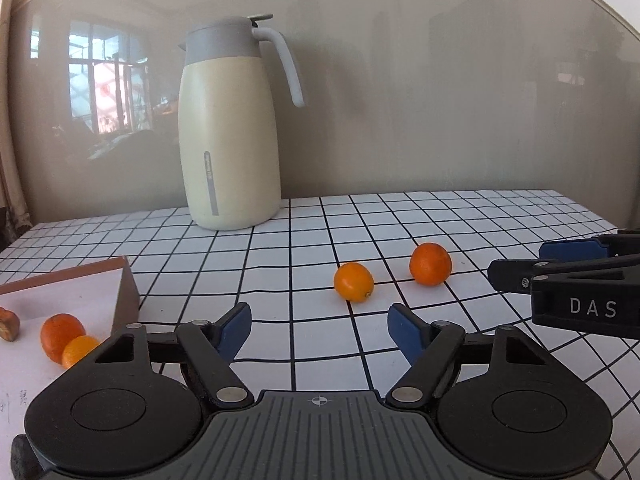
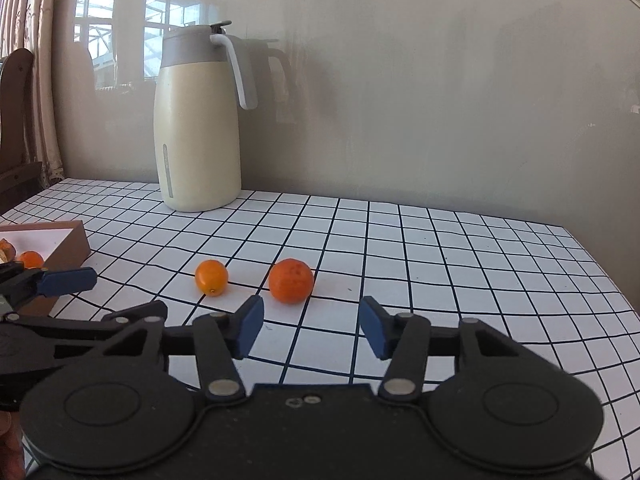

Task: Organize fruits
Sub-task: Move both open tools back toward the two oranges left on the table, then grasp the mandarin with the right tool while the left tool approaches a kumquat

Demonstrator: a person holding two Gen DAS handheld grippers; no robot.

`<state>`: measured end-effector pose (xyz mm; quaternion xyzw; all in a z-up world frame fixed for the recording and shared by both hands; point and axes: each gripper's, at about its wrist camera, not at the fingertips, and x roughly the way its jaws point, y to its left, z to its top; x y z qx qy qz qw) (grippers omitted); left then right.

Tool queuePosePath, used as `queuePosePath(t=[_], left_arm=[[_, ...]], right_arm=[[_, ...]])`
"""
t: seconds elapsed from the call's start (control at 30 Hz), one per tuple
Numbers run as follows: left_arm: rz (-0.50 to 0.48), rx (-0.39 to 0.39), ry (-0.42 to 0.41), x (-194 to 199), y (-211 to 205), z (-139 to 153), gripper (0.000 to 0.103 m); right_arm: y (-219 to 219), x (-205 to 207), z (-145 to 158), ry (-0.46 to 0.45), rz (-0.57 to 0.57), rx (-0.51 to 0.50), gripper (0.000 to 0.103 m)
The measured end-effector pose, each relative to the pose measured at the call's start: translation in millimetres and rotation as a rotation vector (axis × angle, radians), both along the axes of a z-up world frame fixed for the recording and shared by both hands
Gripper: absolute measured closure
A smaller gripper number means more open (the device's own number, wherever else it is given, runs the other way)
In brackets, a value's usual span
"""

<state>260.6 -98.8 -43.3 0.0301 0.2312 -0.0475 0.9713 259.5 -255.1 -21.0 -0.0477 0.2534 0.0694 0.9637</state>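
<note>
Two oranges lie loose on the checked tablecloth (image 1: 440,216), side by side but not touching. The lighter orange (image 1: 353,282) sits to the left of the darker orange (image 1: 430,263), both well in front of the cream jug (image 1: 230,128) that stands near the wall.

The left gripper (image 1: 320,330) has its blue pads spread with nothing between them; the lighter orange lies just beyond the gap, slightly to the right of its middle. The right gripper (image 2: 312,326) is likewise parted and holds nothing, with the darker orange just ahead of its left pad. Neither gripper touches any fruit.

At the left edge of the table is a brown box (image 1: 128,300) with a white inside. Two more oranges (image 1: 62,336) rest in it, touching each other, the smaller one partly hidden behind the left gripper's body. Beside them, at the picture's edge, lies a reddish-brown piece (image 1: 9,323), possibly another fruit, too cut off to tell.
</note>
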Motion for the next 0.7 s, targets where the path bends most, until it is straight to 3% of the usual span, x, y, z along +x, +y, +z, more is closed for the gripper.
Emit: queuePosePath(t=[0.17,0.4,0.53,0.7], left_arm=[[-0.013,0.004,0.015,23.5,-10.5,-4.5,0.033],[-0.018,-0.002,0.056,51.6,-16.0,-10.6,0.043],[-0.013,-0.004,0.091,64.5,-15.7,-13.5,0.043],[-0.003,0.012,0.074,68.8,-13.4,-11.6,0.043]], right_arm=[[1.1,23.1,-6.1,0.033,0.008,0.005,0.064],[1.3,49.0,-13.0,0.076,0.013,0.030,0.067],[1.3,58.7,-17.9,0.104,0.026,0.036,0.068],[3.6,67.4,-22.1,0.128,0.040,0.049,0.069]])
